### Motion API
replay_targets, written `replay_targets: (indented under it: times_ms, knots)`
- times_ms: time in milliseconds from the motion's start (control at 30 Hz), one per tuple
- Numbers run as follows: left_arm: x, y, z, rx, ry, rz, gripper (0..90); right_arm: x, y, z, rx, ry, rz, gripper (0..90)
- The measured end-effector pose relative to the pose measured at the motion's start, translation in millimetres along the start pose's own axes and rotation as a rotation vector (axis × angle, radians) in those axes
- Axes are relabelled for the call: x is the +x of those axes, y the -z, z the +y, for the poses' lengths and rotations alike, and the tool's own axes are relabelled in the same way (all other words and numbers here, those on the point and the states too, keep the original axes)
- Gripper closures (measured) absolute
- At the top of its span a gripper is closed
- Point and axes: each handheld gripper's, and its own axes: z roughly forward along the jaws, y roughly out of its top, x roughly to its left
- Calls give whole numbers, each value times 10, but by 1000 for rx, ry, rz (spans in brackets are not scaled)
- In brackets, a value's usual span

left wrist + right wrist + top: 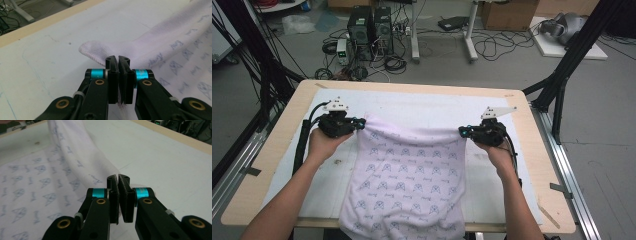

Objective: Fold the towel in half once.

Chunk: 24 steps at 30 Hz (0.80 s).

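Both grippers are clamping the towel's (407,175) far corners above the white mat (517,195), left gripper (361,123), right gripper (462,132); its near edge is hanging over the table front. Left gripper view: jaws are pinching the hemmed corner. Right gripper view: jaws are pinching cloth likewise.

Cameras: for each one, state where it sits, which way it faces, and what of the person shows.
High view: above the person's side, facing forward and down on the wooden table; forearms, left gripper, right gripper.
Left gripper view: on the left gripper, looking along shut jaws at a pinched towel corner.
Right gripper view: on the right gripper, likewise.
Shared: pale lilac printed towel, white table mat.
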Motion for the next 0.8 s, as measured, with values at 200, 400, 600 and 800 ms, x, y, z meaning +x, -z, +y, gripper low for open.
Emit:
replay_targets:
  times_ms: [200, 400, 600, 800]
  knots:
    - [-268, 191, -343, 1, -23, -51, 862, 338, 119, -239, 31, 39, 29, 871]
    - [-419, 285, -706, 40, -4, -103, 859, 605, 87, -617, 132, 64, 55, 869]
    - [-482, 248, -737, 89, -12, -128, 647, 588, 103, -694, 94, 10, 72, 708]
    - [-351, 157, -548, 56, 26, -83, 500, 481, 29, -543, 79, -9, 32, 564]
